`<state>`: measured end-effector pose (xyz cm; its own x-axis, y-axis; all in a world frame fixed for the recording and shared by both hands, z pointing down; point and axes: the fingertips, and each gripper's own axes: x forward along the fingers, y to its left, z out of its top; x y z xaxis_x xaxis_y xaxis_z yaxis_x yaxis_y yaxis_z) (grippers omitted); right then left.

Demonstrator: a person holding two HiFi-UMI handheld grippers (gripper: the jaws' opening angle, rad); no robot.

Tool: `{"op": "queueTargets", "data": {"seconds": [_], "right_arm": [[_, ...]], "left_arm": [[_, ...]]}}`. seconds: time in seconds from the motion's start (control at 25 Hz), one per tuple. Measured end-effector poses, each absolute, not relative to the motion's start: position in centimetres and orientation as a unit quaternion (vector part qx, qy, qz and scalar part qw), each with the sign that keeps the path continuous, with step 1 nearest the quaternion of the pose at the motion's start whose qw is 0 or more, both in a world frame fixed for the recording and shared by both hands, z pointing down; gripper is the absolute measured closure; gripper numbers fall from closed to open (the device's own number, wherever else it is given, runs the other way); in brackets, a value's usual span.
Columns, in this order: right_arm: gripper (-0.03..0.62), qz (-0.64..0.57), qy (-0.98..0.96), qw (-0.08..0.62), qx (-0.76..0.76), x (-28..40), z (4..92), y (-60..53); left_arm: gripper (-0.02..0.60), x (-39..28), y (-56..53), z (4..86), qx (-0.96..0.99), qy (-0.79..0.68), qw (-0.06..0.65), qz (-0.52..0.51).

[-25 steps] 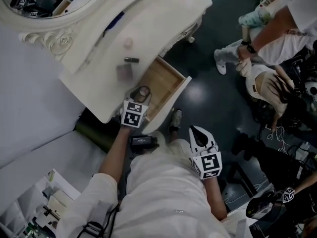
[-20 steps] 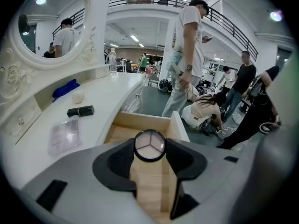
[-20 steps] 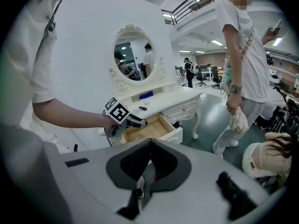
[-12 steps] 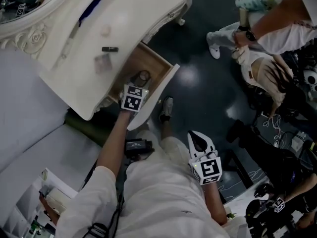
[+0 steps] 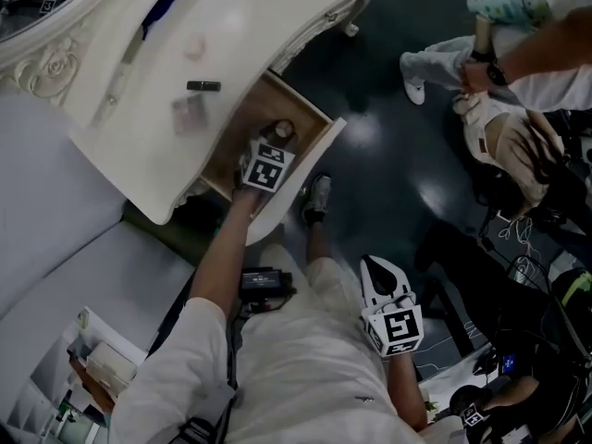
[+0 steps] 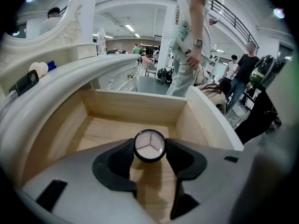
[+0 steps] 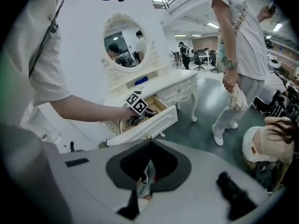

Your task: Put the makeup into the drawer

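The left gripper has its jaws clamped across the round black side of a small makeup pot, clear lid facing up the jaws. It holds the pot low inside the open wooden drawer; whether the pot touches the floor is unclear. The pot looks light and rigid, and its smooth wall is probably slippery, so gripping across the widest part suits it. The right gripper hangs empty, jaws pressed together. A black tube lies on the bench.

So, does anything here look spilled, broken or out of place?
Nothing stands out. The wooden drawer stands open, and the left gripper holds a round makeup jar inside it. A black tube lies flat on the dressing table. Nothing is spilled or damaged.
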<state>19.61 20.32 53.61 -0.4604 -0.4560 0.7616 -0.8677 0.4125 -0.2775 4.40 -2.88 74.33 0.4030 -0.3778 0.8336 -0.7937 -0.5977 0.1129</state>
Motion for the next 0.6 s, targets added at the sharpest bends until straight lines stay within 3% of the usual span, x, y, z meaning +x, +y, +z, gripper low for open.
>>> {"op": "queueTargets", "data": {"seconds": [0.6], "right_arm": [[0.583,0.348,-0.782,0.306,0.417,19.5,54.1,19.4]], "left_arm": [[0.360,4.7,-2.8,77.6,0.789,-0.354,0.248,0.437]]}}
